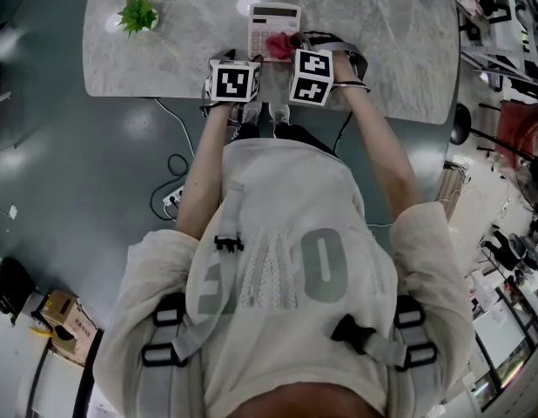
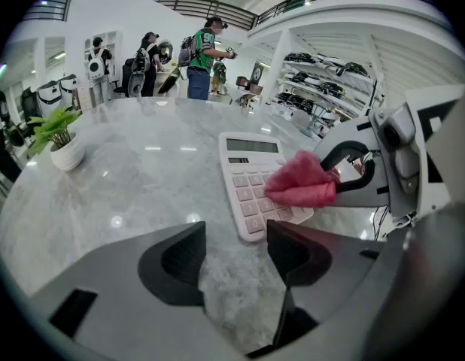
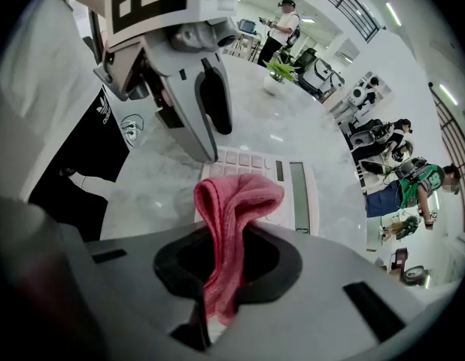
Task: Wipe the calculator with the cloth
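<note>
A white calculator (image 1: 271,23) (image 2: 251,173) (image 3: 293,190) lies flat on the marble table (image 1: 182,33). My right gripper (image 1: 286,47) (image 3: 225,258) is shut on a folded pink cloth (image 1: 279,46) (image 2: 302,184) (image 3: 231,215), whose free end rests on the calculator's right-hand keys. My left gripper (image 1: 237,66) (image 2: 234,256) stands open just short of the calculator's near edge, nothing between its jaws. In the right gripper view the left gripper's fingers (image 3: 208,107) hang over the calculator's near end.
A small potted plant (image 1: 137,15) (image 2: 58,138) stands on the table's left part. The table's near edge (image 1: 164,96) runs just below both grippers. Cables and a power strip (image 1: 171,200) lie on the floor at left. People stand far behind the table.
</note>
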